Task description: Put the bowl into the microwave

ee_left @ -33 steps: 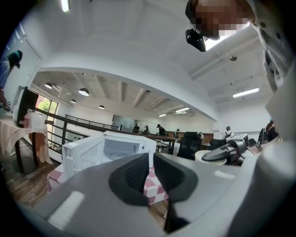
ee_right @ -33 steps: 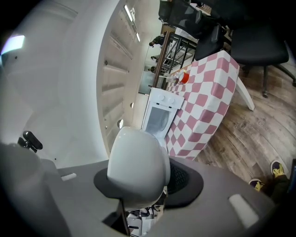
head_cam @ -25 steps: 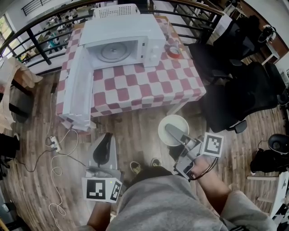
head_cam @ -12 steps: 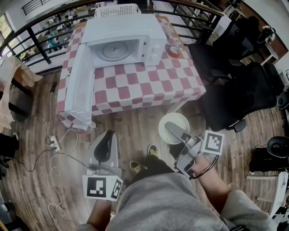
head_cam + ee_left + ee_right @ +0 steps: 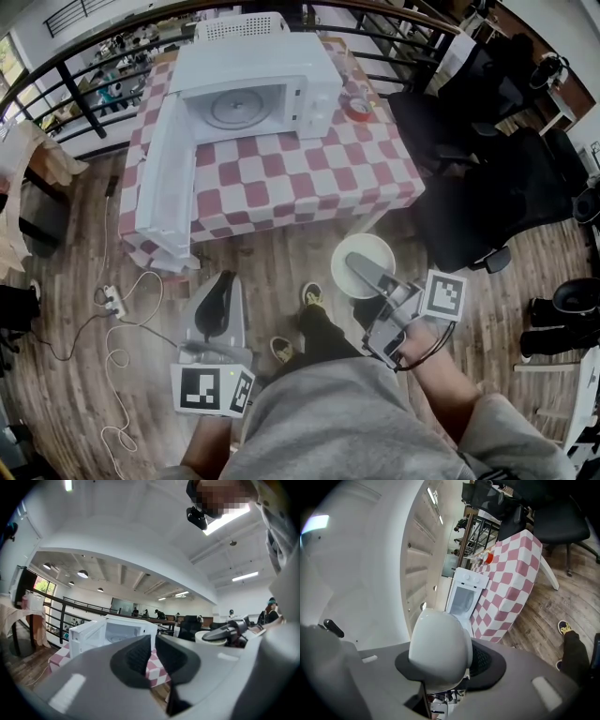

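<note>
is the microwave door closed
No, the microwave door hangs wide open to its left, showing the turntable inside.

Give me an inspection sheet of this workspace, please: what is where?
Surface: table with red-and-white checked cloth, on a wooden floor.
Job's things: white microwave on the table, door open; white bowl off the table, in the right gripper.
Clutter: red-rimmed round thing beside the microwave.
Grippers: right gripper clamps the bowl's rim; left gripper jaws together, empty.
Cables: white cable and power strip on the floor.
Surroundings: black railing, black office chairs.
</note>
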Action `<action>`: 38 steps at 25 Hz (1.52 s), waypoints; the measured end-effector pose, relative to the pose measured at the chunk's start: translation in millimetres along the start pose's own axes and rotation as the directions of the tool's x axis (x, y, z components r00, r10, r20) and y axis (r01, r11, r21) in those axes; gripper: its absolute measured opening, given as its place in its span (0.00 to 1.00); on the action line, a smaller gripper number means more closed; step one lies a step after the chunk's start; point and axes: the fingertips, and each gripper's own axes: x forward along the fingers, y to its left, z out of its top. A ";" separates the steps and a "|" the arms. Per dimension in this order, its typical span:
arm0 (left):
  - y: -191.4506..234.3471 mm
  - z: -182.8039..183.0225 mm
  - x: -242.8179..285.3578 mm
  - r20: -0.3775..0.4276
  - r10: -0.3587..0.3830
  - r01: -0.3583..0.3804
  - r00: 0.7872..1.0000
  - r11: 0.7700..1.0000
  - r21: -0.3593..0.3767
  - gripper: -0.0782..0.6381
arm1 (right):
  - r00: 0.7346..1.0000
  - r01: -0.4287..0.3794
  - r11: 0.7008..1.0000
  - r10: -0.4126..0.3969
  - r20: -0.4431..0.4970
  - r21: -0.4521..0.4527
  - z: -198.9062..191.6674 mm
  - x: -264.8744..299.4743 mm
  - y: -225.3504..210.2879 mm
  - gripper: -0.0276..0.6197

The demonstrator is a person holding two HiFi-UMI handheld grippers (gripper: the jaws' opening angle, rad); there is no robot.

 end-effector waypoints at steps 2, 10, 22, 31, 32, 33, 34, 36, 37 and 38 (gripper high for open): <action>0.9 1.7 -2.1 0.010 0.004 -0.004 1.000 1.000 -0.013 0.16 | 1.000 0.001 1.000 -0.001 0.000 -0.007 -0.7 0.0 0.8 0.32; 1.6 8.2 -5.3 0.028 0.011 -0.011 1.000 1.000 0.001 0.16 | 1.000 -0.012 1.000 0.012 -0.007 -0.020 -3.5 2.9 5.5 0.32; 3.6 8.2 0.6 0.028 0.021 -0.021 0.999 1.000 0.004 0.16 | 1.000 -0.014 1.000 0.013 -0.008 -0.014 0.3 8.0 2.4 0.32; 5.1 7.3 16.5 0.020 0.031 -0.031 0.999 0.999 0.010 0.15 | 1.000 -0.013 1.000 0.013 -0.013 -0.006 12.1 16.8 -3.7 0.32; 5.2 6.7 18.6 0.018 0.030 -0.030 0.999 1.000 0.007 0.15 | 1.000 -0.013 1.000 0.013 -0.014 -0.007 14.1 18.2 -4.7 0.32; 5.5 6.1 20.7 0.016 0.029 -0.029 0.999 1.000 0.005 0.15 | 1.000 -0.013 1.000 0.013 -0.015 -0.005 15.8 19.9 -5.8 0.32; 5.9 5.4 23.0 0.015 0.029 -0.029 0.999 1.000 0.004 0.15 | 1.000 -0.012 1.000 0.012 -0.016 0.000 17.4 21.7 -7.0 0.32; 6.8 4.0 27.9 0.010 0.029 -0.029 1.000 1.000 0.008 0.15 | 1.000 -0.012 1.000 0.012 -0.019 0.006 20.8 25.8 -9.6 0.32; 7.6 3.2 30.6 0.007 0.030 -0.030 1.000 0.999 0.010 0.15 | 1.000 -0.013 1.000 0.013 -0.022 0.008 22.4 28.2 -10.9 0.32; 8.7 2.6 33.5 0.004 0.032 -0.032 0.999 0.999 0.012 0.15 | 1.000 -0.013 1.000 0.013 -0.026 0.009 24.1 30.9 -12.1 0.32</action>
